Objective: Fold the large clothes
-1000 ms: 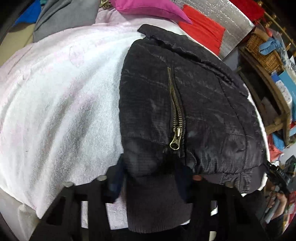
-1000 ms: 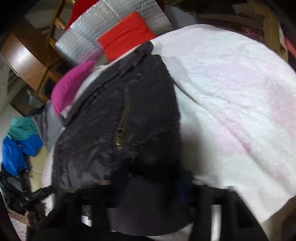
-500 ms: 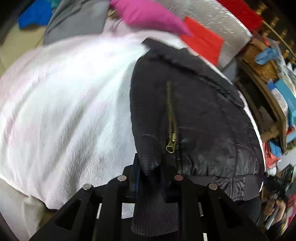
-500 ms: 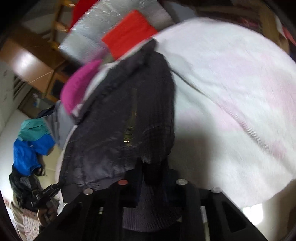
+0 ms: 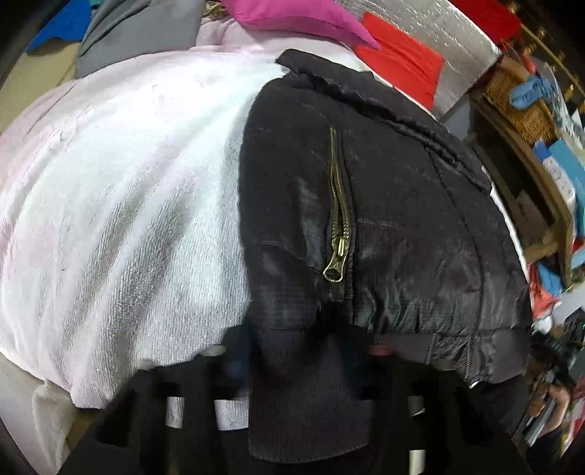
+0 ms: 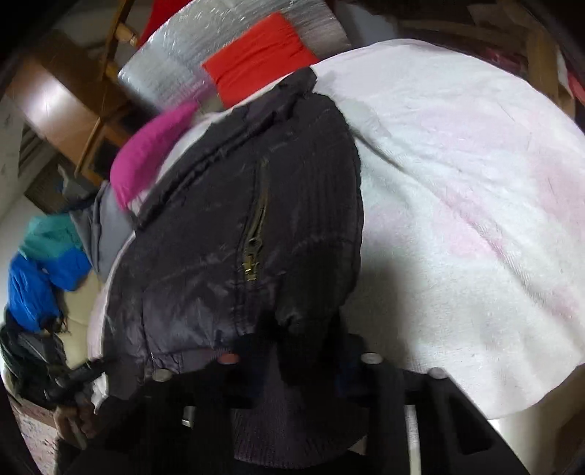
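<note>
Black quilted puffer jacket with a brass zip lies folded on the white and pale-pink terry blanket, collar away from the cameras and ribbed knit hem nearest them. Each gripper has a stretch of that hem between its fingers. The left gripper has knit bunched between jaws that are easing apart, though the cloth looks still pinched. The right gripper sits at the other hem corner, narrow and closing on the knit.

My reading: this is the grasp ahead of a crosswise fold, the sides looking already turned in. The next move calls for both grips to be firm, then an even lift carrying the hem toward the collar so the padded layers don't slide or spring open.

Beyond lie a magenta cushion, a red cloth on silver foil sheet, and grey fabric
</note>
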The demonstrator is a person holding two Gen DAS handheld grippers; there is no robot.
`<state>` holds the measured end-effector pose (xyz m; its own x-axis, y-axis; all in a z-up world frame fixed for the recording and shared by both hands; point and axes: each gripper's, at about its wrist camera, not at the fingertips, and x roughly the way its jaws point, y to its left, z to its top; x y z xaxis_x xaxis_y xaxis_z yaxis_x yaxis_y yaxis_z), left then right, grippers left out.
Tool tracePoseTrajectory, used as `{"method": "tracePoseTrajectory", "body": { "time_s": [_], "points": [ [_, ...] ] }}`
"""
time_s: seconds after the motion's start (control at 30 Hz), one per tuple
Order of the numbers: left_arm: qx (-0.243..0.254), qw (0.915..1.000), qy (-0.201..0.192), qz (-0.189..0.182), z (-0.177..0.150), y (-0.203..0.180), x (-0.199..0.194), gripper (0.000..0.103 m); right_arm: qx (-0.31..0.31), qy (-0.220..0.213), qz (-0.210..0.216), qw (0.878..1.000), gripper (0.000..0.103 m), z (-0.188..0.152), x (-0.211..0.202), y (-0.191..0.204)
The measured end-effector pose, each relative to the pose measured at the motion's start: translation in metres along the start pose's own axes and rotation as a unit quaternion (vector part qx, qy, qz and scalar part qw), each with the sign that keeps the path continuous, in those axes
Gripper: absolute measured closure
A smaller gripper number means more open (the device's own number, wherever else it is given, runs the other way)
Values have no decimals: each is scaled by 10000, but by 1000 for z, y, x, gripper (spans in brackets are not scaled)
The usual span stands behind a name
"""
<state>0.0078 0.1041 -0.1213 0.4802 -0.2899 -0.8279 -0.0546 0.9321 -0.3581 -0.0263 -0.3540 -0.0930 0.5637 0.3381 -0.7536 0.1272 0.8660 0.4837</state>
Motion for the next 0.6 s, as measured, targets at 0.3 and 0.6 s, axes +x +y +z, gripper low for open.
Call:
{"method": "tracePoseTrajectory", "body": {
  "time_s": [0.3,0.6],
  "points": [
    [80,9974,-649,-311,-5,-10,-55,87,188,-246,816,9962,91,12,-48,9],
    [50,9996,-263,35,-15,-3,-25,86,481,105,701,9963,90,-5,-17,-19]
  ]
}}
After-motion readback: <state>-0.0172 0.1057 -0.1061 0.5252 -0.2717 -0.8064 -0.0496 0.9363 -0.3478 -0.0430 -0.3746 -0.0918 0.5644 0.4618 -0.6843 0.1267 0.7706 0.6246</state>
